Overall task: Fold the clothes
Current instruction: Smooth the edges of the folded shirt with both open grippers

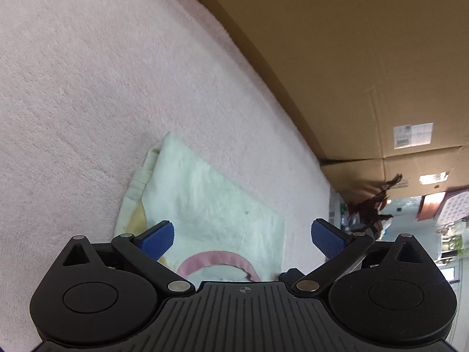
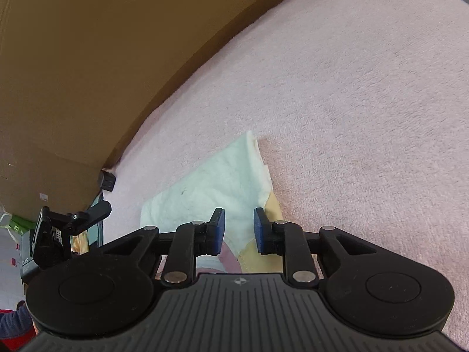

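A folded pale mint garment (image 1: 211,199) with a pink arc print and a yellow patch lies flat on a pink fleece surface (image 1: 88,88). My left gripper (image 1: 241,228) hovers over its near part with the blue pads wide apart and nothing between them. In the right wrist view the same garment (image 2: 211,184) shows a folded corner pointing away. My right gripper (image 2: 239,220) stands over its near edge, open by a narrow gap. Cloth shows below that gap, and the pads do not press on it.
A tall cardboard box wall (image 1: 351,58) (image 2: 73,58) borders the far side of the fleece (image 2: 351,88). A black jointed device (image 2: 73,223) sits at the left edge of the right wrist view. Room clutter shows beyond the box (image 1: 425,205).
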`<state>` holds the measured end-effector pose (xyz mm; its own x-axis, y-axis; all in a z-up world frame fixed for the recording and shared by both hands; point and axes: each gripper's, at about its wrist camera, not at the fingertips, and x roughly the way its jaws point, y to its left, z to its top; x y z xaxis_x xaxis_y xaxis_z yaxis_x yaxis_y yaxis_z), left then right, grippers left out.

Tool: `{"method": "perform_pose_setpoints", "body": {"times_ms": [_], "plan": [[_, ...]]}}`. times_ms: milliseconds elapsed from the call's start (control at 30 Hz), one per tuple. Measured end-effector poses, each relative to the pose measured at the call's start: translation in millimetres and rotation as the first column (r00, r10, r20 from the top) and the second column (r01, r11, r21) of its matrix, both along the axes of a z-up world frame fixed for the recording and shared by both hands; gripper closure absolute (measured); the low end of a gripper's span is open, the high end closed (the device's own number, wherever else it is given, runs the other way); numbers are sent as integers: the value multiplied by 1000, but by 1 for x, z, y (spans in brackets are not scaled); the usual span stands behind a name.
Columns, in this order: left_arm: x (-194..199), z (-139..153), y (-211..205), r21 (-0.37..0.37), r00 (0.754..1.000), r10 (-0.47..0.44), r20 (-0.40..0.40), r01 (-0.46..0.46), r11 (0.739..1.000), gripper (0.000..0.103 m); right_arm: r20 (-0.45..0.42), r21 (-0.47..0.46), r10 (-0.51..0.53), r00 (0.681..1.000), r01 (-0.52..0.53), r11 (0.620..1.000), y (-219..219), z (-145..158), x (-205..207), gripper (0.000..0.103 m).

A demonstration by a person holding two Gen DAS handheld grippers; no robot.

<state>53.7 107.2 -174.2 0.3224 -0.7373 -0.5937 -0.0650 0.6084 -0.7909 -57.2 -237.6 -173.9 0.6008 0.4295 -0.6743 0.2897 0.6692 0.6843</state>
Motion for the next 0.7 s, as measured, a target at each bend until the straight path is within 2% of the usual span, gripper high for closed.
{"method": "perform_pose_setpoints", "body": {"times_ms": [133,267,367,433,567,633,700], "plan": [[-15,4,6,-5,1000,-14,-3,14,1000,0,23,62,10,1000,-11,998,2,5,-7,75],[-31,-24,8,11,997,1,-82,0,1000,0,-63,102,7,998,-1,995,7,-19,-11,74],[-38,-35,27,-58,993,65,-101,-71,996,0,-92,156,-35,995,49,987,-1,-36,-25,85],[-37,-32,35,-52,990,87,-107,-93,994,0,-104,175,-56,993,73,982,-6,-38,-30,86],[-37,-6,44,20,994,104,-38,-104,994,0,-77,141,-77,994,87,986,-11,-21,-31,72],[-31,5,43,-5,994,107,-15,-107,994,0,-49,135,-88,995,94,986,-12,-11,-28,71],[-21,12,37,-33,995,102,6,-101,994,0,-8,142,-82,997,82,986,-9,-1,-13,66]]}}
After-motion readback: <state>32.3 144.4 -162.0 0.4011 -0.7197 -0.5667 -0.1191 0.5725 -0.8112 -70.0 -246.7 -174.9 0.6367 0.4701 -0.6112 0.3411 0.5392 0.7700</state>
